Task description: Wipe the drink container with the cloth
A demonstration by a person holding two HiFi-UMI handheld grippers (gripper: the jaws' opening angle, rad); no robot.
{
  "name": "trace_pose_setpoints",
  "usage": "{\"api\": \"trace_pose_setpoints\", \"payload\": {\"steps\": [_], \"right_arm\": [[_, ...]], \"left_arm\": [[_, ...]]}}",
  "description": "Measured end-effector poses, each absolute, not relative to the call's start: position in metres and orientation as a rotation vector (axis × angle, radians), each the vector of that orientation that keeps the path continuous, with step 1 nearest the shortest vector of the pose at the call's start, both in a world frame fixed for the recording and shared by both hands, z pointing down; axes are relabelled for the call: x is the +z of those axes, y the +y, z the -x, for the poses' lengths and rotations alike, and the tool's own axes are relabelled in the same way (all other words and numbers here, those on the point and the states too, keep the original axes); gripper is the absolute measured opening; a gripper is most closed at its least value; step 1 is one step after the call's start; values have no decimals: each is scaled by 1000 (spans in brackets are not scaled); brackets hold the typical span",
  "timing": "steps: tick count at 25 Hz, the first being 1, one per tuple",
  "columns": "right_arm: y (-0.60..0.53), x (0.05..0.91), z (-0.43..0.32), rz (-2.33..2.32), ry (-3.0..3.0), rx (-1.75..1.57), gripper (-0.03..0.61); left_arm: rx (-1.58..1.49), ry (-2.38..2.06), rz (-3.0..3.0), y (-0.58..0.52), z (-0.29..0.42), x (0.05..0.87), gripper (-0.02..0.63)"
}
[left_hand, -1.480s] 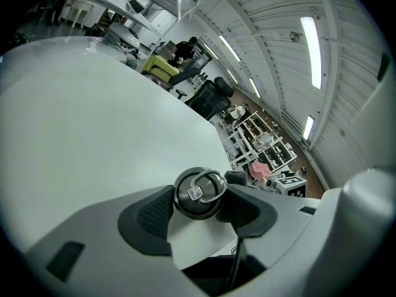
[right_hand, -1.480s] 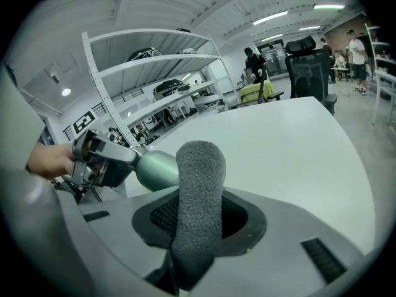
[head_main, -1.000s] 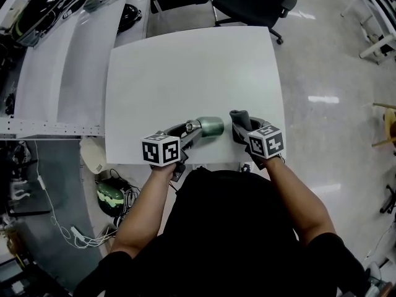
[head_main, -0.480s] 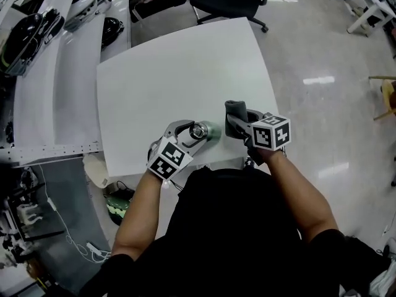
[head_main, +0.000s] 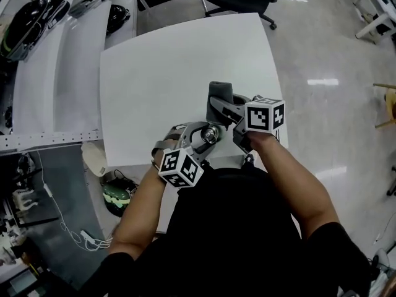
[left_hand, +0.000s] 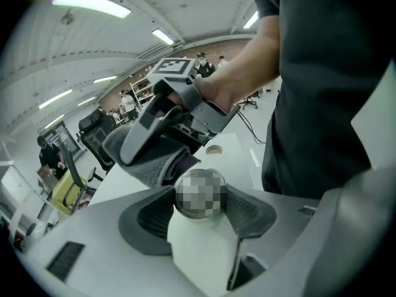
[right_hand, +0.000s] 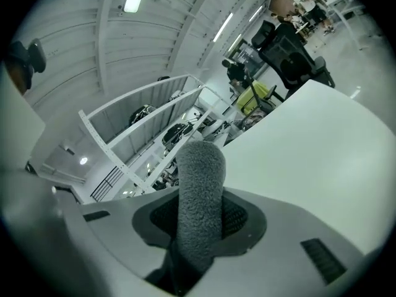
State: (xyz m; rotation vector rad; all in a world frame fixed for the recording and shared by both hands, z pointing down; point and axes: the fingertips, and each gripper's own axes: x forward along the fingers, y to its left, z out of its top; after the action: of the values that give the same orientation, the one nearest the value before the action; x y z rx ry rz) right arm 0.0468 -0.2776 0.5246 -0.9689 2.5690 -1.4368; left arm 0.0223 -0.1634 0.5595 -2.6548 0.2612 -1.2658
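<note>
**Operator:** Where do we have the container (head_main: 211,133), and why there?

**Checker:** We hold it in the left gripper (left_hand: 199,208), whose jaws are closed snugly on both its sides. It is above the near edge of the table (head_main: 154,67), close to our body. We judge it raised off the top (no view shows its underside), which would leave its wall open to the cloth all round.

**Operator:** And the cloth (right_hand: 199,178)?

**Checker:** The right gripper (right_hand: 201,220) is clamped on it, its jaws parted only by the cloth's thickness. A rolled grey length stands out past the jaw tips, so we present fabric, not the jaws, to the container. In the left gripper view the cloth sits just beyond the container. We cannot tell whether they touch or are just apart.

**Operator:** Which way does the container point?

**Checker:** The head view shows a round metal end, so we read the long axis as steep, aimed nearly up at our head. We cannot tell whether that end is the cap or the base. The cloth lies on the container's far side, further out over the table.
</note>
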Motion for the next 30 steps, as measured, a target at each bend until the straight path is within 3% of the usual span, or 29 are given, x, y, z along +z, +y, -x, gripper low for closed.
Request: {"api": "trace_pose_setpoints", "payload": {"steps": [10, 17, 30], "right_arm": [[-275, 551, -2, 818, 2906, -1410, 106], [-268, 567, 12, 790, 3158, -1202, 107], [-277, 620, 4, 866, 3336, -1184, 106]], "left_arm": [[-1251, 249, 2610, -159, -20, 561, 257], [-1232, 260, 2620, -159, -18, 560, 258], [-1214, 252, 2625, -159, -16, 559, 256]]}}
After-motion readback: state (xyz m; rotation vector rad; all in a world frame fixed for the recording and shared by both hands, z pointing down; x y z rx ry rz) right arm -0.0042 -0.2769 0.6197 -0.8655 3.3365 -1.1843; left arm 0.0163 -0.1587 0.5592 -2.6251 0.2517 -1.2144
